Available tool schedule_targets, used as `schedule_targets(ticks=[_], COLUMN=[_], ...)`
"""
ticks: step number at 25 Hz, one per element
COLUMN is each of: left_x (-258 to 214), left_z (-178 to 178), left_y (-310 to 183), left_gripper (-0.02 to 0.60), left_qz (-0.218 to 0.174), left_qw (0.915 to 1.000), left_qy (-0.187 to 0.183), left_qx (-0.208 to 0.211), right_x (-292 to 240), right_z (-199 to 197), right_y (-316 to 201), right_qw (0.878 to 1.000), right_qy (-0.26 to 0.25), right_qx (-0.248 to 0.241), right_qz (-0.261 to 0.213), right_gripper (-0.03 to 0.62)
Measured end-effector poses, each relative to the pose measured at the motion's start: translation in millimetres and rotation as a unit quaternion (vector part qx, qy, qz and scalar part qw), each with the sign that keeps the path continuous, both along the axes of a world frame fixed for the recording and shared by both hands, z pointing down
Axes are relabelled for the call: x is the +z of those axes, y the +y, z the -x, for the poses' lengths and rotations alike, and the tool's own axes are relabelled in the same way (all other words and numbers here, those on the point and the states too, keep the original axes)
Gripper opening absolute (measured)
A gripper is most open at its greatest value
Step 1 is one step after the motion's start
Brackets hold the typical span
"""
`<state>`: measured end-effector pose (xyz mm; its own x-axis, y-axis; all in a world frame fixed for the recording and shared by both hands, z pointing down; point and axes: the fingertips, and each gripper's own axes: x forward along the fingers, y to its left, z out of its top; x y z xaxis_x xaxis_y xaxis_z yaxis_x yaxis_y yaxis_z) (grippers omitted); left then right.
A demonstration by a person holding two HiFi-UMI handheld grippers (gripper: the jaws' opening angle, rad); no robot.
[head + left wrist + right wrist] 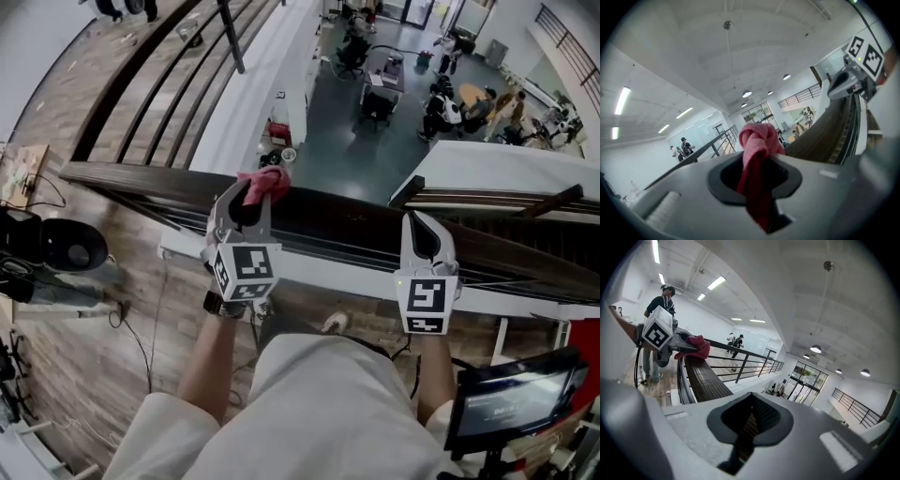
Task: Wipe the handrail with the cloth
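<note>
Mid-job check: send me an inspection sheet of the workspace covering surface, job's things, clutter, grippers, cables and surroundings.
Surface: dark wooden handrail runs across the view; no dirt can be made out.
Job's things: pink cloth, bunched, at the top of the handrail.
Clutter: black equipment on the wood floor at left; a screen at lower right.
Grippers: left gripper shut on the cloth; right gripper has its jaws together, nothing between them, over the handrail; contact unclear.
Cables: thin cable on the floor below the left gripper.
Surroundings: open drop beyond the handrail to a lower floor with desks and people.
</note>
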<state>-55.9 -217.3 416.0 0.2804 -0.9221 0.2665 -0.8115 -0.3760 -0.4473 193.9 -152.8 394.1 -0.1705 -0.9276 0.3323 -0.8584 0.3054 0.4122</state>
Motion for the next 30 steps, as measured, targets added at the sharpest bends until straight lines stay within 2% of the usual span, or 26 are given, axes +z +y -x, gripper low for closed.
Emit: schedule_targets(ticks=[5,10,17,24,30], left_x=[1.9,-2.2,2.3,-1.6,-5.0], left_z=[2.8,-9.2,-25.6,-31.9,-44.7], left_y=[-3.8,-3.4,4.7,8.1,6.1], left_gripper=[0.083,0.083,0.084,0.084,0.084], left_qz=[0.007,0.012,0.014,0.007,0.019], left_qw=[0.9999,0.9998,0.9992,0.9986,0.9978], left_qy=[0.005,0.000,-0.004,-0.008,-0.004], left_qx=[-0.006,0.015,0.038,0.052,0.063], right_x=[5.8,7.5,14.2,12.8,9.8], right_z=[-2.2,-1.2,-14.3,-20.9,-32.1], right_y=[-1.6,-5.7,-3.2,-2.9,-6.5], right_qw=[1.000,1.000,0.996,0.995,0.996], right_qy=[-0.007,0.012,0.088,0.089,0.079], right_qx=[0.001,0.006,0.035,0.043,0.047], right_qz=[0.008,0.010,-0.009,-0.015,-0.011], right_gripper=[0.003,0.003,0.003,0.003,0.003])
